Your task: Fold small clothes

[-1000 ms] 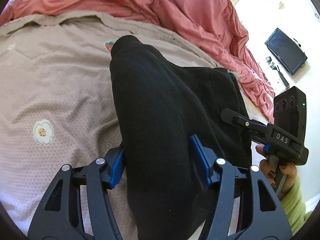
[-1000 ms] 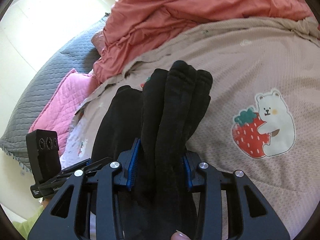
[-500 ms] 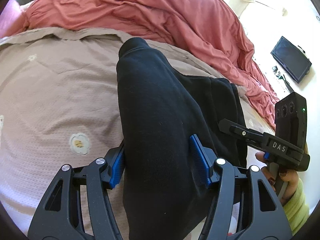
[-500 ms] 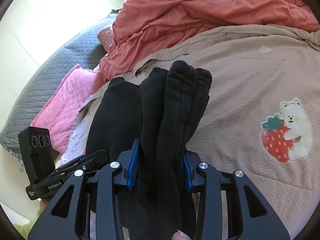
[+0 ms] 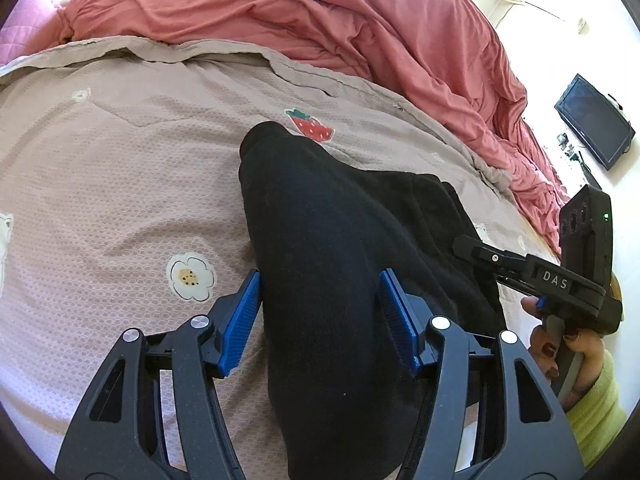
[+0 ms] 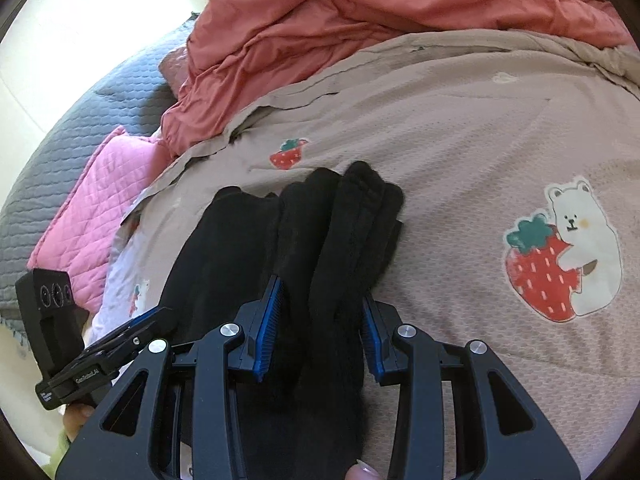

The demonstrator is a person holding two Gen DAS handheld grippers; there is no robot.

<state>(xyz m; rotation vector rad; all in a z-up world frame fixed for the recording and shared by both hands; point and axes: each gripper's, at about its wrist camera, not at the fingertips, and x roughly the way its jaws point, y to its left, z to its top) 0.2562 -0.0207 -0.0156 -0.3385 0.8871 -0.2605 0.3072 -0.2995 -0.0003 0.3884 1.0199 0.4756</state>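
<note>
Left gripper [image 5: 320, 312] angled down, jaws clamped on a black garment [image 5: 320, 260] over the beige bedspread [image 5: 120, 184], long axis running away from both cameras, right gripper [image 6: 320, 320] likewise gripping its bunched folds, angled down.

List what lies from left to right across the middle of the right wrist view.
Grey quilted blanket → pink quilted pillow → black garment bunched between the right gripper jaws → bear-and-strawberry print on the taupe bedspread.
</note>
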